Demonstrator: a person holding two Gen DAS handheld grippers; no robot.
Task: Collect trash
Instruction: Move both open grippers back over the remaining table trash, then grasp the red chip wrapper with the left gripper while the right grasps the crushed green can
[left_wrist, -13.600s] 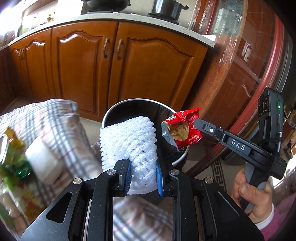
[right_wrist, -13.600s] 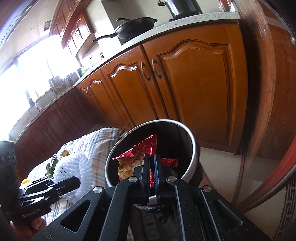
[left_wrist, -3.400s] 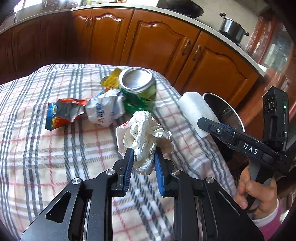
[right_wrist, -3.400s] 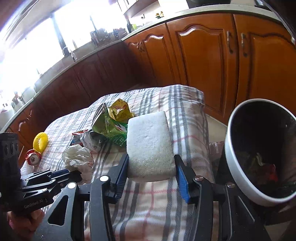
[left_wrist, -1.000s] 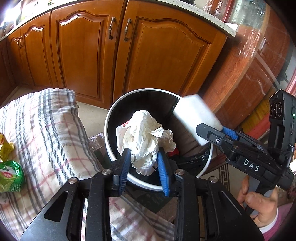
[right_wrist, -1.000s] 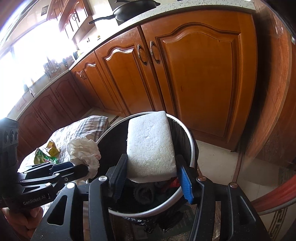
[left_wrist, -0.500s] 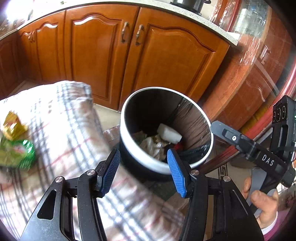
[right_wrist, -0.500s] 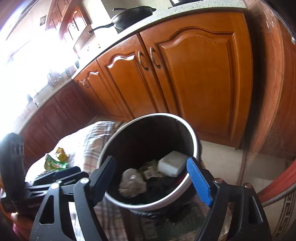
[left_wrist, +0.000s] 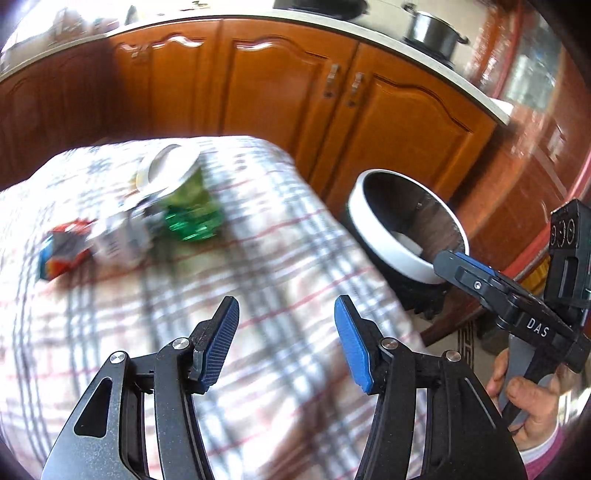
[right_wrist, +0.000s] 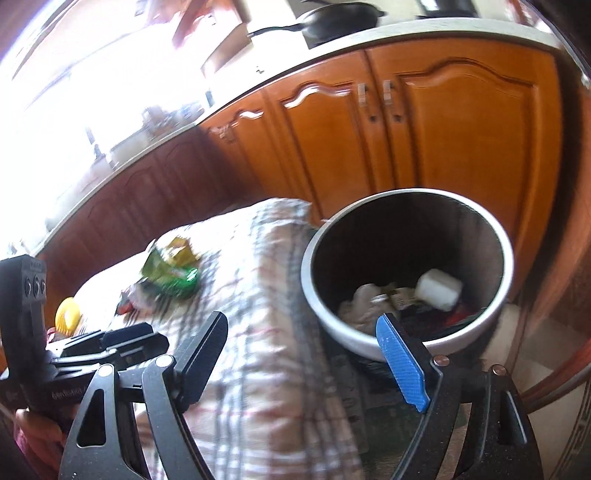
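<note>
My left gripper (left_wrist: 286, 317) is open and empty above the checked tablecloth (left_wrist: 280, 258). Trash lies on the cloth further back: a green can (left_wrist: 184, 199), a white wrapper (left_wrist: 118, 243) and a red-blue wrapper (left_wrist: 61, 254). The round bin (left_wrist: 388, 251) stands to the right of the table. My right gripper (right_wrist: 306, 336) is open and empty by the bin's (right_wrist: 406, 343) near rim. Inside lie a white foam block (right_wrist: 439, 290) and crumpled paper (right_wrist: 362, 302). The green can (right_wrist: 171, 275) also shows in the right wrist view.
Wooden cabinets (left_wrist: 295, 99) with a white countertop run behind the table and bin. A pot (left_wrist: 430, 27) and a pan (right_wrist: 340, 16) sit on the counter. A yellow ring (right_wrist: 68, 315) lies at the table's far left. A red-brown door (left_wrist: 535, 147) stands right of the bin.
Both grippers have swung left, away from the bin and toward the table. The left view now shows the table's trash at its middle. Both stay open and empty.
</note>
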